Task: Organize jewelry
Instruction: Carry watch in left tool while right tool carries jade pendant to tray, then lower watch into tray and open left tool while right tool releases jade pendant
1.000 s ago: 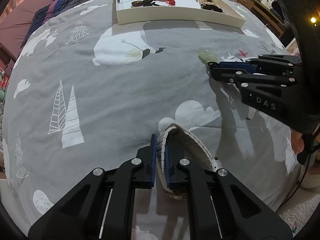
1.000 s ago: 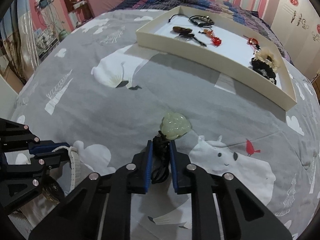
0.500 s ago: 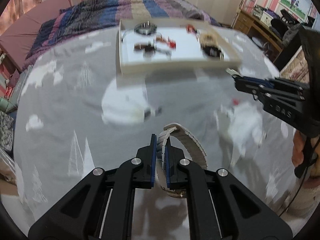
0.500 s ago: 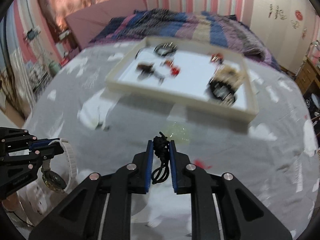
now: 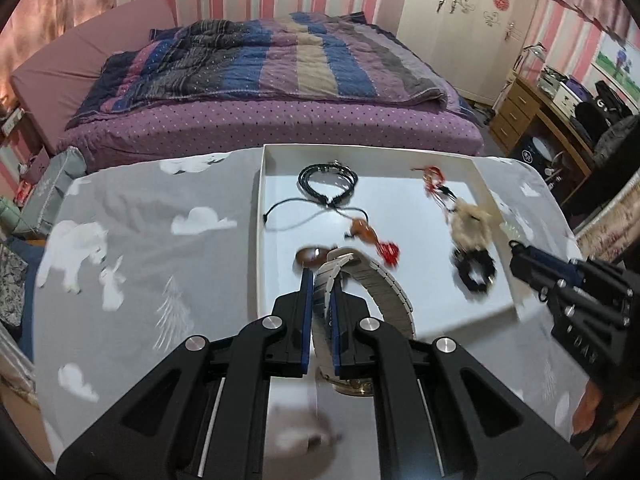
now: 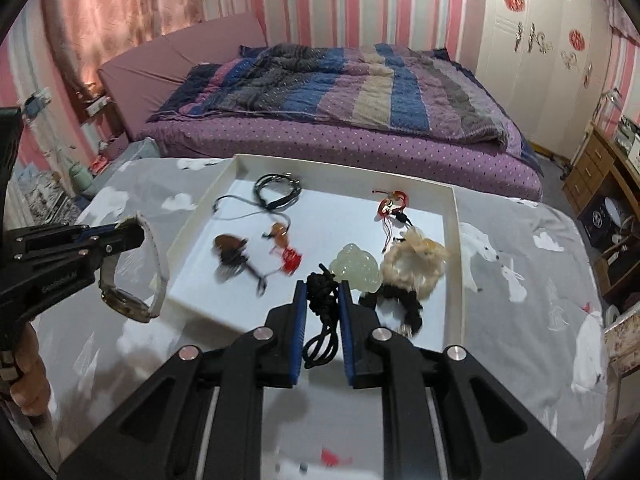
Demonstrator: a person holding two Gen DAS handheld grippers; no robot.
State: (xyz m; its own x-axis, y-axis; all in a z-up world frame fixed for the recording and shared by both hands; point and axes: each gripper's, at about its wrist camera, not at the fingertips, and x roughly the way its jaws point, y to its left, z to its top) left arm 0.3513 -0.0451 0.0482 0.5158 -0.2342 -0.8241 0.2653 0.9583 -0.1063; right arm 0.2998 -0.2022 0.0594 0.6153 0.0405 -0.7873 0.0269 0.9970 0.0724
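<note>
My left gripper [image 5: 322, 280] is shut on the white strap of a wristwatch [image 5: 380, 288] and holds it in the air over the near edge of the white tray [image 5: 259, 240]. From the right wrist view the watch [image 6: 132, 276] hangs left of the tray [image 6: 458, 248]. My right gripper [image 6: 323, 292] is shut on the black cord [image 6: 322, 308] of a pale green jade pendant [image 6: 356, 270], held above the tray's near right part. In the left wrist view the right gripper [image 5: 520, 258] is at the tray's right edge.
The tray holds a black cord bracelet [image 5: 328, 178], a brown pendant [image 6: 228, 246], red tassel charms [image 6: 290, 260], a red knot [image 6: 394, 202] and a cream and black fluffy piece [image 6: 416, 264]. It sits on a grey printed cloth [image 5: 160, 248]. A purple bed [image 5: 260, 92] lies behind; a wooden desk [image 5: 532, 108] stands right.
Both grippers have lifted off the cloth and moved forward to the tray, carrying the watch and the jade pendant. The views have tilted up, showing the bed and walls.
</note>
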